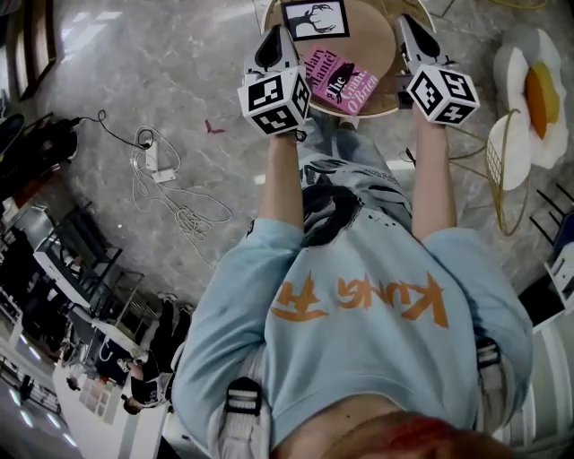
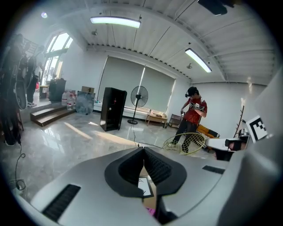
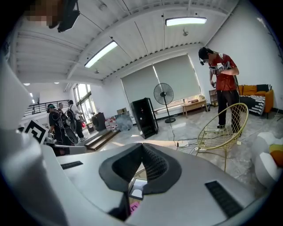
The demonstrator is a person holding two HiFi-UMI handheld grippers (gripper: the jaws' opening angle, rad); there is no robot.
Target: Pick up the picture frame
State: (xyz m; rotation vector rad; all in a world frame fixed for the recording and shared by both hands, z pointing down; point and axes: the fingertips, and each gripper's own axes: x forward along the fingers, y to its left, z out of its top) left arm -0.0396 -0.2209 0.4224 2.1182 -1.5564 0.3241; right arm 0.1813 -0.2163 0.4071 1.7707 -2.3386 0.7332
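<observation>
The picture frame (image 1: 314, 18), black with a white mat and a dark antlered figure, lies flat at the far side of a small round wooden table (image 1: 381, 40). A pink book (image 1: 336, 81) lies on the table's near side. My left gripper (image 1: 273, 38) hovers at the table's left edge, beside the frame, with its jaws shut and empty. At the right edge my right gripper (image 1: 408, 29) is shut and empty too. Below the closed jaws, the left gripper view shows a strip of the frame (image 2: 143, 187). The right gripper view shows a corner of the frame (image 3: 138, 190).
A yellow wire chair (image 1: 502, 152) and an egg-shaped cushion (image 1: 538, 90) stand right of the table. A power strip with loose cables (image 1: 157, 166) lies on the marble floor to the left. A person in a red shirt (image 2: 192, 114) stands farther back in the room.
</observation>
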